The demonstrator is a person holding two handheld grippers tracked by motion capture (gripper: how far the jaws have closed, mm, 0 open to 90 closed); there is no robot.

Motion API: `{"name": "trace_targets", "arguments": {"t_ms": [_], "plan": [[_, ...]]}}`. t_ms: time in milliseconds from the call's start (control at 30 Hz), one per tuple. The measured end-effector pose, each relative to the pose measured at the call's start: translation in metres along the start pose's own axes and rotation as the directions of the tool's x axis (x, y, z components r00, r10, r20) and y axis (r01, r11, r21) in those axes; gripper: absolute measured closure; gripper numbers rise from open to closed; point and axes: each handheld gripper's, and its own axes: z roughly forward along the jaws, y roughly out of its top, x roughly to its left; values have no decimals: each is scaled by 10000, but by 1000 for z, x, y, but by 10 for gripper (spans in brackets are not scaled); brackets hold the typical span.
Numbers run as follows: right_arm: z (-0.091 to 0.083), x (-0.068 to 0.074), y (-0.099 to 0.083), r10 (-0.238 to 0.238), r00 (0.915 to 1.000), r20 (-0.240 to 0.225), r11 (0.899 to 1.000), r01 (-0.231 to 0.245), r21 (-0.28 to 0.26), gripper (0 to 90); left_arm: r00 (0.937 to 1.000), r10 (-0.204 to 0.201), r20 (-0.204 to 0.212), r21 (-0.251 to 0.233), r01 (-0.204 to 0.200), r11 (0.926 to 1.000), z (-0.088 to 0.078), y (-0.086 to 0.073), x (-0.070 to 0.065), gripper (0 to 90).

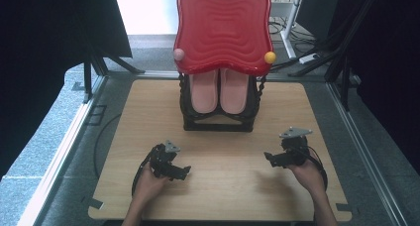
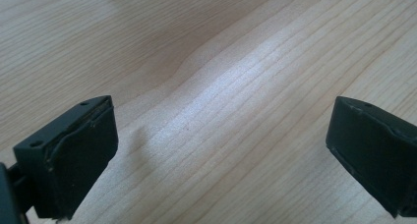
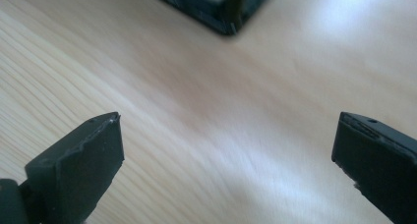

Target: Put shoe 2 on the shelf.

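A black rack point(image 1: 218, 122) stands at the back middle of the wooden table point(image 1: 148, 112); a pair of pink slippers point(image 1: 219, 91) lies on its lower shelf and a red wavy tray point(image 1: 223, 28) forms its top. My left gripper point(image 1: 185, 171) rests low over the front left of the table, held by a hand, jaws wide apart over bare wood point(image 2: 221, 126). My right gripper point(image 1: 270, 159) is at the front right, pointing left, also open with nothing between its jaws. A corner of the rack's black base point(image 3: 216, 13) lies ahead in the right gripper view.
A pink ball point(image 1: 179, 54) and a yellow ball point(image 1: 270, 57) sit at the tray's lower corners. Metal rails point(image 1: 64, 146) border the table on both sides. Cables and stand legs point(image 1: 307, 52) lie on the floor behind. Black curtains hang left and right.
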Motion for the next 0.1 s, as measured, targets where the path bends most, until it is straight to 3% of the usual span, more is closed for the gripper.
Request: {"name": "trace_targets", "arguments": {"t_ms": [100], "plan": [[7,-5,-17,281,9996,103,9993,-283,223,0,10000,-29,24,-59,29,10000,0,0,1,0]]}}
